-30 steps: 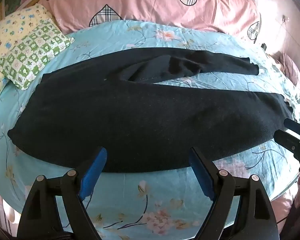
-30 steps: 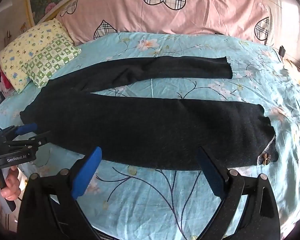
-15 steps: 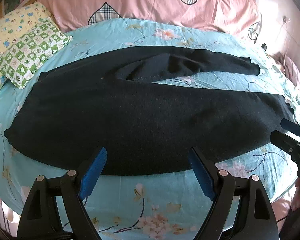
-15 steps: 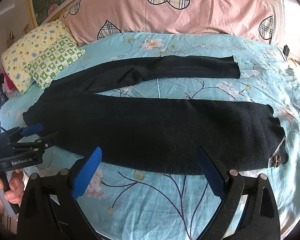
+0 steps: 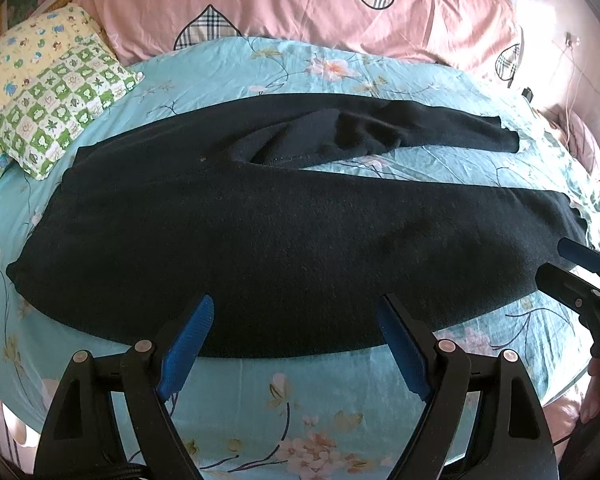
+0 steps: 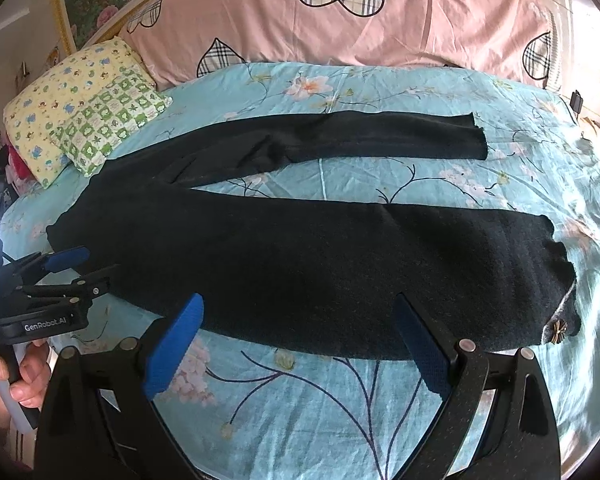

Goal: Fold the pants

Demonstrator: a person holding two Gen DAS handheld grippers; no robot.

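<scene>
Black pants (image 5: 284, 248) lie flat on the bed (image 5: 312, 392), unfolded; both tongs, left gripper (image 5: 296, 336) and right gripper (image 6: 300, 336), gape wide, empty, just beside the pants' near edge, so grabbing it probably comes next.

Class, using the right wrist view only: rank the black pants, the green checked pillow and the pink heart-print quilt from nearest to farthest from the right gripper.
From the right gripper:
1. Black pants, spread just ahead of the open fingers.
2. Green checked pillow, far left on the bed.
3. Pink heart-print quilt, along the far edge.
</scene>
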